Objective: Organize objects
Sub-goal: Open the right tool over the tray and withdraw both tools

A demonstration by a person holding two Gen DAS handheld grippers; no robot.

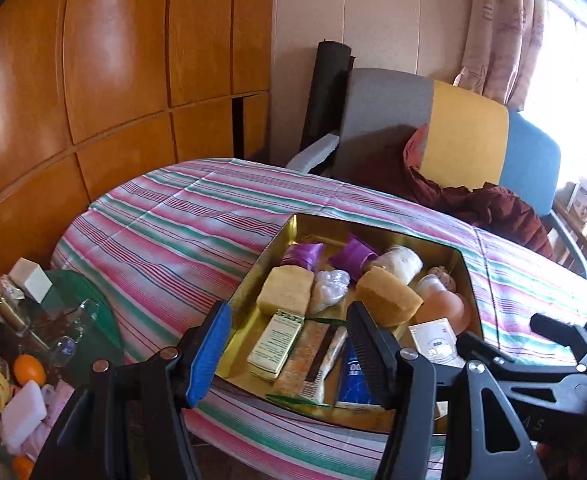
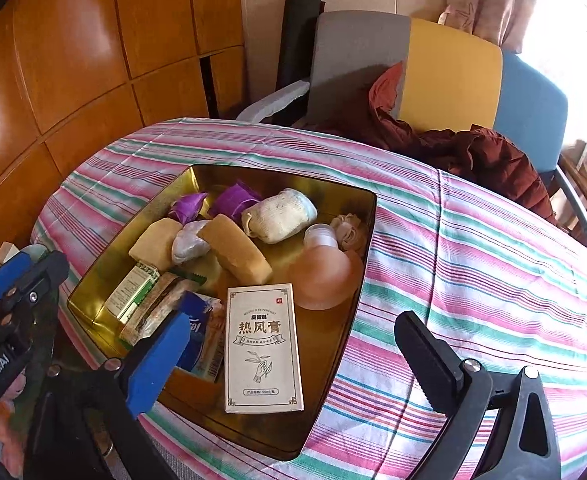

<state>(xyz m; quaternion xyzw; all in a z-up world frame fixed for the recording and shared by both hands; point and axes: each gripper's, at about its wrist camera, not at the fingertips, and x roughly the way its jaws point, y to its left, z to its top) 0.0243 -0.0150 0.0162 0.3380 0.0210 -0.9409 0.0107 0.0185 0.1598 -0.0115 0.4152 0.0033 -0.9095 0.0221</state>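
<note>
Hovering over the near edge of a gold tin tray [image 2: 93,308], the right tongs [image 2: 293,356] stand spread wide with nothing between them, one blue pad at the left and one black ribbed pad at the right. Just beyond them a white carton with Chinese print [image 2: 263,346] lies flat inside the tray's near right part, its long axis running from the near rim toward the far side, its printed top end pointing away. Left of it, a blue packet [image 2: 199,320], an orange-speckled wrapper [image 2: 153,312] and a green-and-white box [image 2: 131,290] lie side by side, all slanting toward the far right. The left tongs [image 1: 289,344] hang above the tray's near left corner, also spread and pinching nothing.

Further in sit two tan sponge blocks [image 2: 235,254], a clear crumpled bag [image 2: 189,242], a peach bottle [image 2: 325,276] lying on its side, a white cloth roll [image 2: 279,216] and two purple wrappers [image 2: 233,200]. The tray rests on a counter under a striped cloth [image 2: 473,248]. Behind it stands a grey, yellow and blue chair [image 2: 449,72] with a dark red jacket [image 2: 489,160].
</note>
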